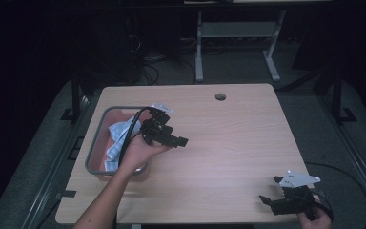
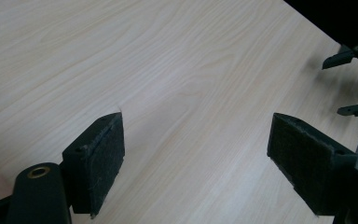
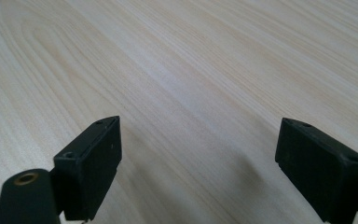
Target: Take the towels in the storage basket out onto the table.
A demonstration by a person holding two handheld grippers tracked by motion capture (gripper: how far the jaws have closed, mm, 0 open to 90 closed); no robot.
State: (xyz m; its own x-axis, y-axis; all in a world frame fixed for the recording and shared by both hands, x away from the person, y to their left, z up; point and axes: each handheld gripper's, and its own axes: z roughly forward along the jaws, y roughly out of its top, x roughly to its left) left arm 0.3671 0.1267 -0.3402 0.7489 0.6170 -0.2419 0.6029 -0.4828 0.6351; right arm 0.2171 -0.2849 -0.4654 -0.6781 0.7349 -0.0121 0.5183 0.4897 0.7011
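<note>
a: nearest?
b: right gripper (image 1: 272, 202) at the table's (image 1: 228, 143) near right corner, jaws spread wide over bare wood.
a: farther?
b: left gripper (image 1: 176, 139), jaws apart, just beside the grey-rimmed bin (image 1: 94, 152) holding pale blue cloth (image 1: 120, 136), probably towels.

A light wooden rectangular table (image 1: 228, 143) fills the frame's middle. A grey-rimmed pink plastic bin (image 1: 96, 143) sits at its left edge, with crumpled pale blue-and-white packets (image 1: 119, 136) inside. A small round cable hole (image 1: 220, 97) lies at upper centre.
</note>
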